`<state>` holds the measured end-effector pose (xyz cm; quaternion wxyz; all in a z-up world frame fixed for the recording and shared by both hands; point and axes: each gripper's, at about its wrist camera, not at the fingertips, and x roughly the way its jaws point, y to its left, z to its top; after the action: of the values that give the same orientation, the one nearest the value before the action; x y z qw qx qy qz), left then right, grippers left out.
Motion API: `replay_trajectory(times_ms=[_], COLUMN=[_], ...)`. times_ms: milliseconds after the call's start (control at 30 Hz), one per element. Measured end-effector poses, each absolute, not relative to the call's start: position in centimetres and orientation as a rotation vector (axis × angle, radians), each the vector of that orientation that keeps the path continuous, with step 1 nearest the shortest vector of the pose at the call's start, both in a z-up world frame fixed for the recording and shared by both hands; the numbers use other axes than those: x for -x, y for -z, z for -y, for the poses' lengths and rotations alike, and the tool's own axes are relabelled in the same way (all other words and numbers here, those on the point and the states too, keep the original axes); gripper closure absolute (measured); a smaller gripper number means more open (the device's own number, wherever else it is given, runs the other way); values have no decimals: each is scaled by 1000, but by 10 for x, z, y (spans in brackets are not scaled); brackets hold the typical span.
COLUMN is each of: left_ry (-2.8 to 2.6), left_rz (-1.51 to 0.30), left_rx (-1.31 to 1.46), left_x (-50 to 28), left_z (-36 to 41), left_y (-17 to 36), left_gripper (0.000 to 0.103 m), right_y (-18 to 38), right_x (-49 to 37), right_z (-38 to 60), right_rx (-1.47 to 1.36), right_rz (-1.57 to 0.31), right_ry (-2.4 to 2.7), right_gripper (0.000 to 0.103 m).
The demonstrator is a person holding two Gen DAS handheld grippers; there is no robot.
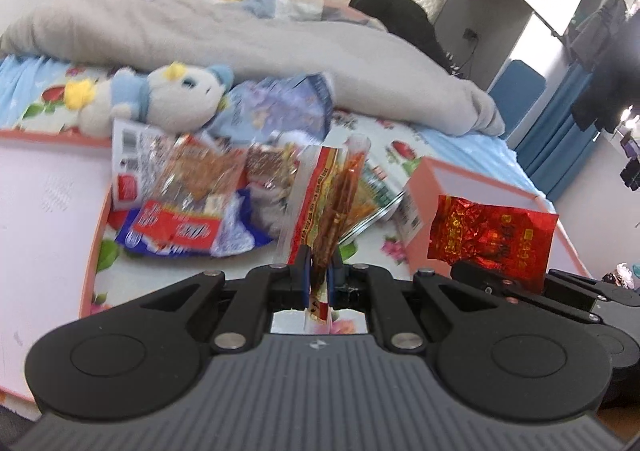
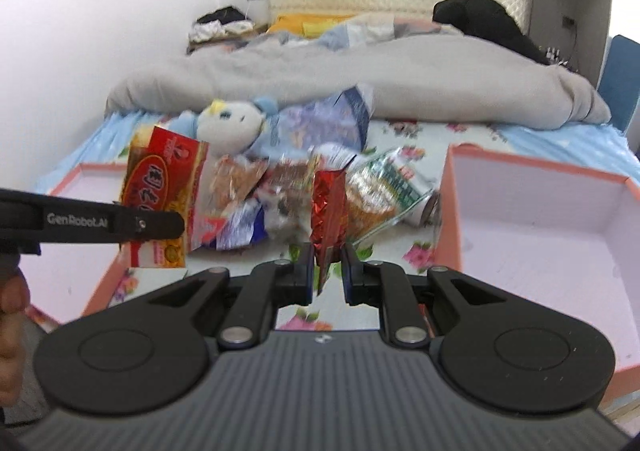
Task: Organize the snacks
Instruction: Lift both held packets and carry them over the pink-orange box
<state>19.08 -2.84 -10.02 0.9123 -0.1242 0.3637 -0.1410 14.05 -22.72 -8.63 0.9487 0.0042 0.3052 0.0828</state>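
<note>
So both grippers have a snack lifted above the pile of mixed snack bags (image 2: 304, 191), between two pink open boxes (image 2: 540, 219), presumably for sorting. Left gripper (image 1: 319, 271) pinches a long red-and-clear spicy stick packet (image 1: 328, 203); right gripper (image 2: 327, 267), jaws narrow, grips a crinkly red foil pouch (image 2: 328, 207).

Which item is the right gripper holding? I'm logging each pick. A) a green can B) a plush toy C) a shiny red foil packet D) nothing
C: in the right wrist view the right gripper pinches the crinkled red foil packet between its fingers.
</note>
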Motion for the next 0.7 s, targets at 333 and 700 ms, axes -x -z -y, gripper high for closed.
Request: replay_trajectory(times_ms=[333, 700], left_ry=[348, 466], left_rz=[-665, -576], left_rx=[230, 169], left_x=[-205, -226], left_z=[74, 144], left_y=[38, -25], left_gripper=[94, 94], right_y=[42, -1], right_x=[-148, -160], right_z=[267, 315], right_rx=[-49, -68], right_rz=[-526, -409], right_ry=[-116, -36], right_gripper=[86, 86])
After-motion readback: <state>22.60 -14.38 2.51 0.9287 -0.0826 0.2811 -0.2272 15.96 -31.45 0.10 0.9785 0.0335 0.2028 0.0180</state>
